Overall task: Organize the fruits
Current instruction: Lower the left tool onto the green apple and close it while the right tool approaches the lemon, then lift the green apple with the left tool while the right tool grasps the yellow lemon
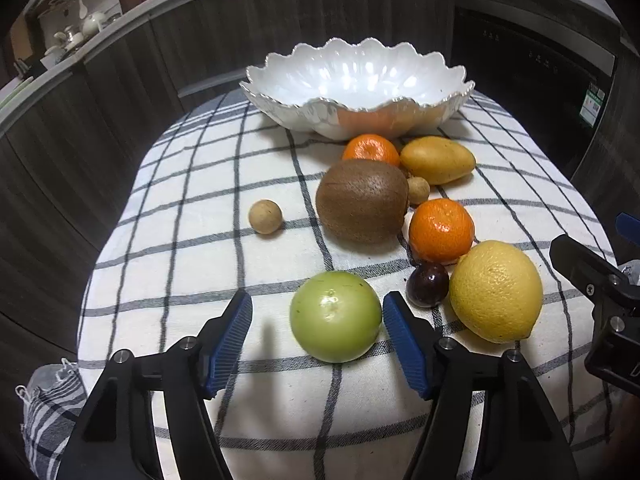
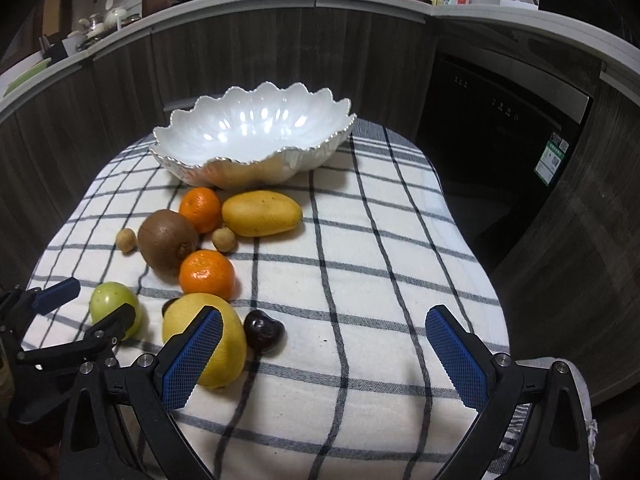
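Two wide-spread hand-held grippers, left (image 1: pixel 317 312) flanking a smooth pale-green apple (image 1: pixel 335 316), right (image 2: pixel 324 330) over checked cloth (image 2: pixel 360 280).

The left gripper (image 1: pixel 318 330) has black, angular plastic arms with triangular cut-outs, silver round-headed screws at the joints, and blue ribbed pads (image 1: pixel 404 346) on its fingers. The right gripper (image 2: pixel 324 354) is built alike: black arms, silver screws, and blue pads (image 2: pixel 456 354) that seem cross-hatched rather than ribbed, though blur makes this uncertain.

Bare cloth (image 2: pixel 380 280) right of fruit; lemon (image 2: pixel 200 340) crowds right tongs (image 2: pixel 324 360).
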{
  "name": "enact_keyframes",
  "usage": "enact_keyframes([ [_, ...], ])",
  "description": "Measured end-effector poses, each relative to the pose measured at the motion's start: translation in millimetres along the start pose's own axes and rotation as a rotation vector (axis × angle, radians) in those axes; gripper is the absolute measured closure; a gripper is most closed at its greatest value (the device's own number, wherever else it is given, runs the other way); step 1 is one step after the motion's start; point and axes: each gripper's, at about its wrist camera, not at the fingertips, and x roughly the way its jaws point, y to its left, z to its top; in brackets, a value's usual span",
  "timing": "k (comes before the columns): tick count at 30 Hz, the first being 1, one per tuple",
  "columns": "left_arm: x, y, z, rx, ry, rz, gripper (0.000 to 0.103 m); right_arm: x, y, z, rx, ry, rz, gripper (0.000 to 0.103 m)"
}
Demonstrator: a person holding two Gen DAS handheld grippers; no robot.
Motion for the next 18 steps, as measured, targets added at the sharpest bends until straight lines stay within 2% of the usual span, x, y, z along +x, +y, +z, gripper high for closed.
enact_keyframes([
  [4,9,-2,-1,-0.004,0.031,-0.022,0.043,6,-3,-1,0.005,0.021,-0.005,0.001],
  [8,14,-2,-2,-0.01,0.045,-0.051,0.055,9,-3,-2,0.006,0.033,-0.003,0.001],
  [13,12,1,-3,-0.031,0.042,-0.057,0.055,9,-1,-2,0.001,0.033,0.001,0.001],
  [18,-3,11,-4,-0.049,0.0,-0.036,0.055,4,5,0,-0.017,0.016,0.02,0.001],
])
